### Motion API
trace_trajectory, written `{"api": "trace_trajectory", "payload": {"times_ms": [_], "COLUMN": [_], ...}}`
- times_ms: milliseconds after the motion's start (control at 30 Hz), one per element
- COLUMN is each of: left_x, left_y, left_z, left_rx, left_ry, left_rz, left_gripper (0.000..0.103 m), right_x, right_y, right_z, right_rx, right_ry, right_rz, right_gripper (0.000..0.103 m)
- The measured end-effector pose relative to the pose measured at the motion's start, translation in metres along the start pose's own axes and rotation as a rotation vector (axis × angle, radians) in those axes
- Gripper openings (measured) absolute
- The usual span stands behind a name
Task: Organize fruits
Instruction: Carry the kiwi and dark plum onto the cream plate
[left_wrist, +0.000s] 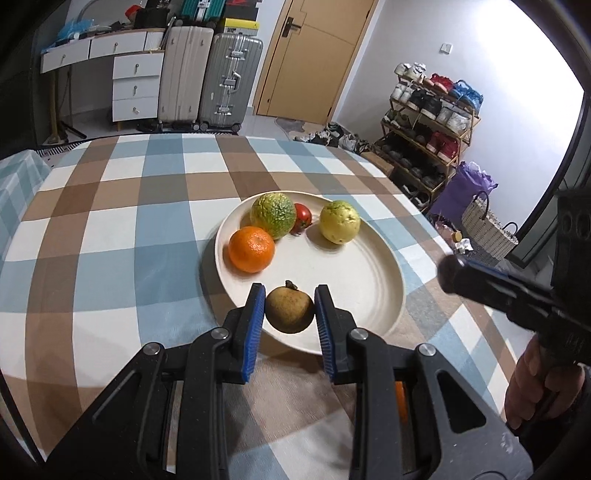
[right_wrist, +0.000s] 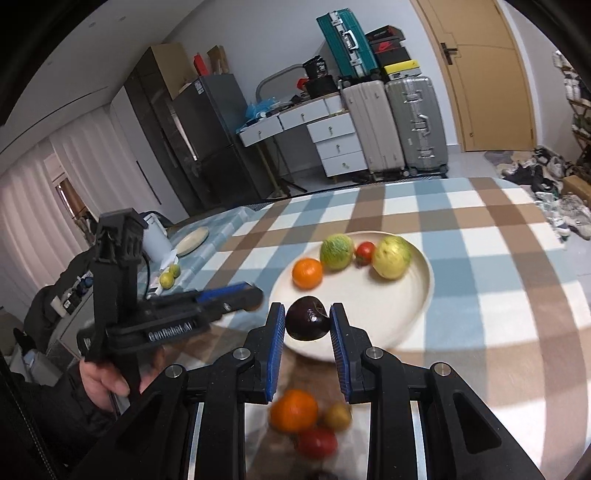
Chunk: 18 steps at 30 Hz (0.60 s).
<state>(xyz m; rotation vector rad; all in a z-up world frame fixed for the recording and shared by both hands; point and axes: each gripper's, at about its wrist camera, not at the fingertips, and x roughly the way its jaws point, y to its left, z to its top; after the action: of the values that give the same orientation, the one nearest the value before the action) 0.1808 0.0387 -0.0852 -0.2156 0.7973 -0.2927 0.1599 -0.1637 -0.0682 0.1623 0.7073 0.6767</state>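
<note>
A cream plate (left_wrist: 354, 295) (right_wrist: 417, 295) on the checked tablecloth holds an orange (left_wrist: 251, 249) (right_wrist: 307, 273), a green-yellow citrus (left_wrist: 273, 214) (right_wrist: 336, 251), a tomato (left_wrist: 302, 218) (right_wrist: 365, 252) and a yellow guava (left_wrist: 340, 222) (right_wrist: 391, 257). My left gripper (left_wrist: 289, 304) is shut on a brown pear-like fruit (left_wrist: 290, 310) over the plate's near rim. My right gripper (right_wrist: 307, 319) is shut on a dark purple fruit (right_wrist: 307, 323) above the plate's near edge. It also shows in the left wrist view (left_wrist: 448, 275).
Loose fruits lie on the cloth below my right gripper: an orange (right_wrist: 293, 410), a small brown fruit (right_wrist: 338, 416) and a red one (right_wrist: 317, 442). A side table at the left holds a kettle (right_wrist: 157, 240), a small plate (right_wrist: 192, 240) and green fruits (right_wrist: 170, 277).
</note>
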Motion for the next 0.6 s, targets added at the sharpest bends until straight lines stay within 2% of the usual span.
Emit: {"api": "trace_trajectory", "payload": {"times_ms": [67, 300, 600], "left_x": [0.011, 0.034, 0.047], "left_y": [0.005, 0.021, 0.033], "left_z": [0.004, 0.010, 0.008], "left_rx": [-0.005, -0.025, -0.042], "left_ry": [0.016, 0.032, 0.026], "left_rz": [0.017, 0.000, -0.030], "left_gripper": [0.025, 0.025, 0.025], "right_x": [0.016, 0.063, 0.112], "right_y": [-0.002, -0.017, -0.026], "right_z": [0.010, 0.031, 0.036], "right_rx": [-0.001, 0.049, 0.066], "right_ry": [0.016, 0.068, 0.142], "right_rz": [0.012, 0.053, 0.046], "right_gripper": [0.025, 0.025, 0.025]}}
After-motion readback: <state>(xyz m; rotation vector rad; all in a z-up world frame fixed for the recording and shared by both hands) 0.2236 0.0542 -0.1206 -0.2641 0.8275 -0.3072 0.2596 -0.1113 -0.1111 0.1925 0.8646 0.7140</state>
